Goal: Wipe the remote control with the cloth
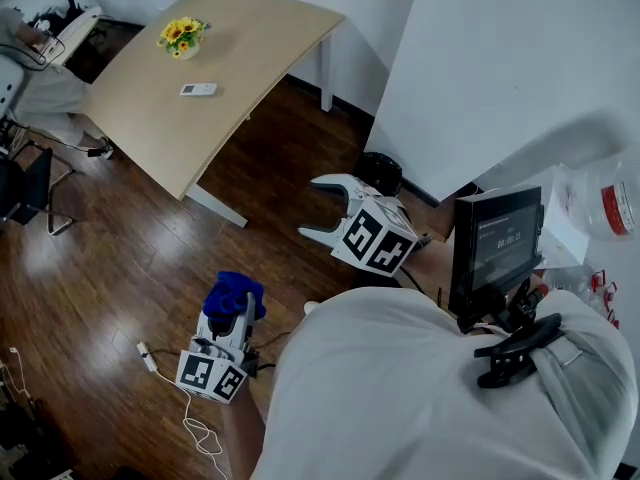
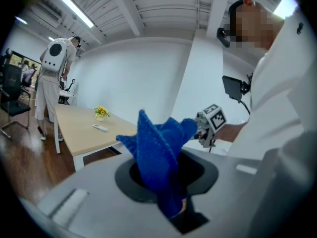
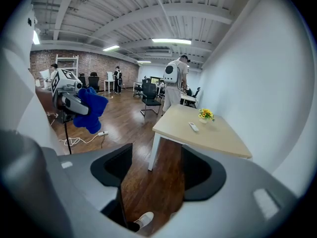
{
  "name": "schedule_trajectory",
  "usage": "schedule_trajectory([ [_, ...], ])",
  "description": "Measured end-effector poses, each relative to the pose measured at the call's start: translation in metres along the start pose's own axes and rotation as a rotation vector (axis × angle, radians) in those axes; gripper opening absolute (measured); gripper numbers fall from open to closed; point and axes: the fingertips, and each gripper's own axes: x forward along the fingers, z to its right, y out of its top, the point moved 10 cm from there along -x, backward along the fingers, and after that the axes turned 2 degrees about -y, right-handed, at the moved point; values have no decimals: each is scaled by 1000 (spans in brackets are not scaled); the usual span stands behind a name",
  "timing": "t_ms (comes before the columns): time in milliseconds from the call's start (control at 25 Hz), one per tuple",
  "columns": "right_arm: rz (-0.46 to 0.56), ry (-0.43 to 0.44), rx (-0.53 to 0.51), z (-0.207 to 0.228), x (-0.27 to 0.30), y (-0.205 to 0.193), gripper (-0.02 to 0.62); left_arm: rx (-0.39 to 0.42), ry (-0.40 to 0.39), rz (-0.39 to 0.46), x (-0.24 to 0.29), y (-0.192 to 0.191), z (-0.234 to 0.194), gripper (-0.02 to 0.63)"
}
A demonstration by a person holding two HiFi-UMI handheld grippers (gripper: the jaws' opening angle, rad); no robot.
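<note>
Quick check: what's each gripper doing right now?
Left gripper: closed on the blue cloth.
Right gripper: open, nothing between its jaws.

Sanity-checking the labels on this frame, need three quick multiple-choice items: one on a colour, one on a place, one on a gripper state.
1. What colour is the cloth that the left gripper is shut on?
A. red
B. blue
C. white

2. Where is the remote control?
A. on the table, near the yellow flowers
B. in the left gripper
C. wrapped in the cloth

3. What state is the right gripper in?
A. shut on the cloth
B. shut on the remote control
C. open, with nothing between its jaws

Answers:
1 B: the left gripper view shows a blue cloth sticking up from between the jaws.
2 A: the head view shows the remote control lying flat on the tabletop, away from both grippers.
3 C: the right gripper view shows the jaws apart with only floor visible between them.
</note>
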Motion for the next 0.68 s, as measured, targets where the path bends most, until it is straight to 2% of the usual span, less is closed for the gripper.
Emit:
schedule_trajectory([
  [680,-12,4,-14,-4,4,1,307,12,0,2,0,2,-3,109],
])
